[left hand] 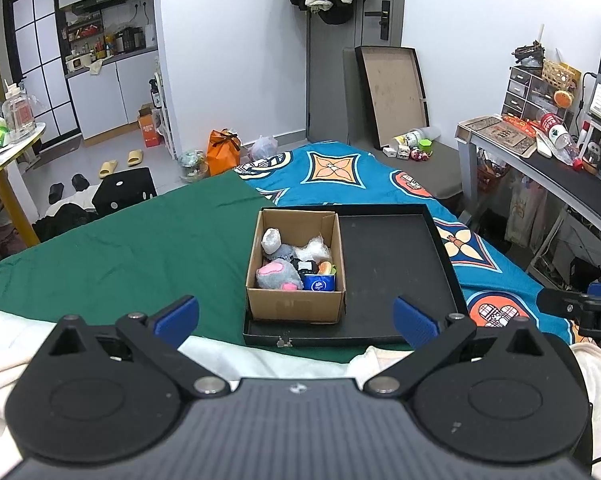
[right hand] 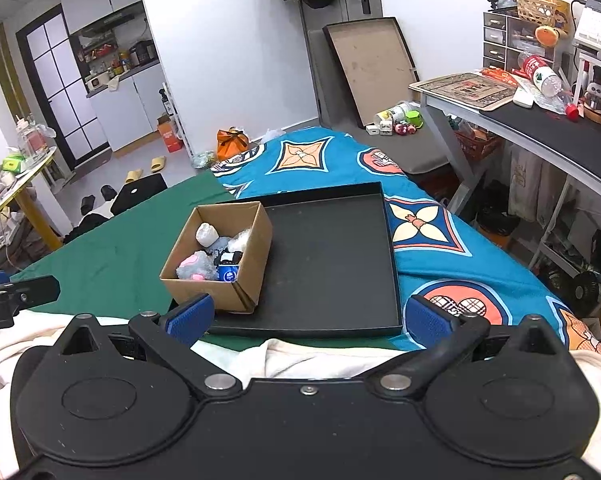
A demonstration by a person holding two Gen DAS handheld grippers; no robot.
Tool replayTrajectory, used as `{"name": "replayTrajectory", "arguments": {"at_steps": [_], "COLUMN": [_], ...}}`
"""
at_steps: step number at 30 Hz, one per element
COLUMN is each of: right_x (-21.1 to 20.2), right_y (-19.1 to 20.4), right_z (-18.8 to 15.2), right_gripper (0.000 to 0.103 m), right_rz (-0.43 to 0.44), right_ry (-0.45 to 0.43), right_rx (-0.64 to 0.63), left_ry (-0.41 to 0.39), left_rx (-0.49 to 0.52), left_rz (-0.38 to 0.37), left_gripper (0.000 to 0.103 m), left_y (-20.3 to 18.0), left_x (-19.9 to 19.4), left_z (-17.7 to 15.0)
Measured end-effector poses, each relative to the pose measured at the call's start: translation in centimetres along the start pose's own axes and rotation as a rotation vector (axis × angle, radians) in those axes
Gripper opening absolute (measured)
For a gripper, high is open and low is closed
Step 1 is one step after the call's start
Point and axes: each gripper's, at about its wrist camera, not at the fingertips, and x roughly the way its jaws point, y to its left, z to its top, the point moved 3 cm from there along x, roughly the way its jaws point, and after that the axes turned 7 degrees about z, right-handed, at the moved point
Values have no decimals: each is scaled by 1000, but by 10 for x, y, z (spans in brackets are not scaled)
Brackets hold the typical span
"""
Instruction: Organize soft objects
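A cardboard box stands in the left part of a black tray on the bed. Inside the box lie several soft items: a grey and pink plush, a white bundle, a crinkled plastic bag and a blue tissue pack. My left gripper is open and holds nothing, just short of the tray's near edge. My right gripper is open too, over the tray's near edge.
The bed has a green sheet on the left and a blue patterned cover on the right, with a white blanket near me. A cluttered desk stands on the right. Bags and slippers lie on the floor beyond the bed.
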Motion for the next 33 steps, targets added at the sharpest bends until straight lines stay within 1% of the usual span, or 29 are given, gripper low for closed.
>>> {"name": "replayTrajectory", "arguments": {"at_steps": [33], "right_x": [2], "right_y": [-1], "right_z": [-1], "right_gripper": [103], "right_rz": [-12], "right_ry": [-2], "right_rx": [5], "left_ry": [19], "left_rx": [-18], "left_rz": [7], "left_gripper": [103], "left_y": [1], "left_x": [6], "left_z": [-6]}}
